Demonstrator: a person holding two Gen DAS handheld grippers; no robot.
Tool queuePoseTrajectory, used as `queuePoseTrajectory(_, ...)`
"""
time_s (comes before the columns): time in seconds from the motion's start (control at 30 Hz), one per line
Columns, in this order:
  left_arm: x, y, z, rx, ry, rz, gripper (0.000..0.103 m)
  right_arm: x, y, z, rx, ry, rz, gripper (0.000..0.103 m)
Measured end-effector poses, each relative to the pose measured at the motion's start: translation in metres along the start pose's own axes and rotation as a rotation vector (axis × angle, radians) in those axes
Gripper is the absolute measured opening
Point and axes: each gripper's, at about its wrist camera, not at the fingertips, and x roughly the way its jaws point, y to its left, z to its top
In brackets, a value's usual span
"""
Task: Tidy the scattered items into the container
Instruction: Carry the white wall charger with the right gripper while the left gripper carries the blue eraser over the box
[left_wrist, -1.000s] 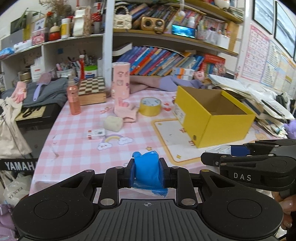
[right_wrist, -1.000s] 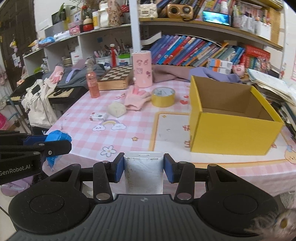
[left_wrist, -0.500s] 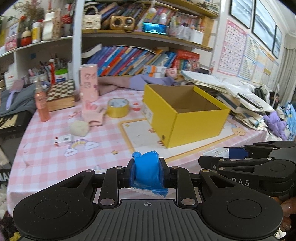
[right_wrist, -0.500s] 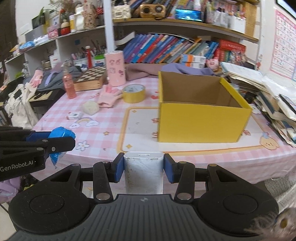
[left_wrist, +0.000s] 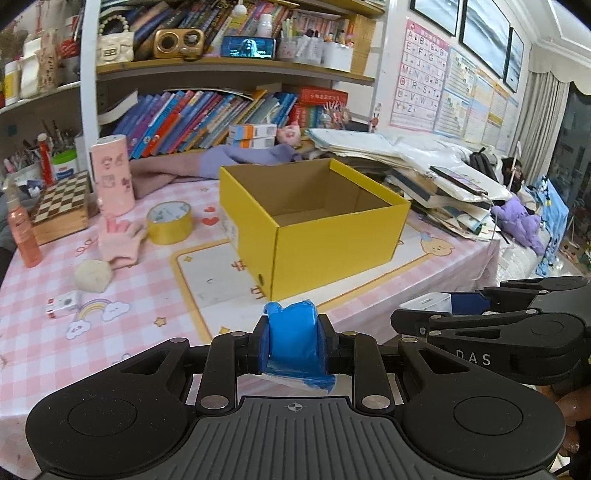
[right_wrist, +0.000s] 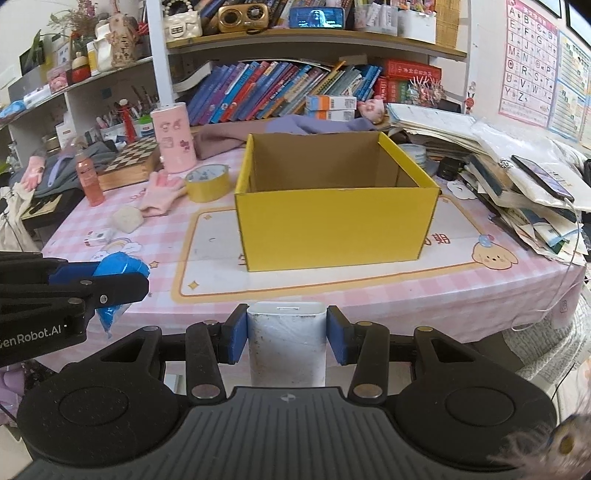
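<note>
Cluttered bench (right_wrist: 155, 258), yellow box (right_wrist: 332, 221) open ahead, neither load over it yet. Left hand-held gripper (left_wrist: 293, 341) clamps a crumpled blue bag (left_wrist: 291, 334); right hand-held gripper (right_wrist: 287, 338) clamps a white block (right_wrist: 287, 343). Risks: limp bag snagging the rim, both colliding at one opening.

An open yellow cardboard box (right_wrist: 336, 225) stands empty on the pink checked cloth; a crumpled blue bag (left_wrist: 293, 334) and a white rectangular block (right_wrist: 287, 341) sit clamped short of it, off the table
</note>
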Motion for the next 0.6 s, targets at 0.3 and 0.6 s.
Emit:
queuePoseTrajectory(0.3, 0.019, -0.015, 0.011, 0.032, 0.009, -0.042, 0.023, 0.004, -0.022, 0.005, 0.030, 0.006, -0.036, 0.042)
queuePoseTrajectory(0.6, 0.035, -0.019, 0.025, 0.053, -0.004, -0.053, 0.023, 0.019, -0.036, 0.017, 0.037, 0.002, -0.039, 0.042)
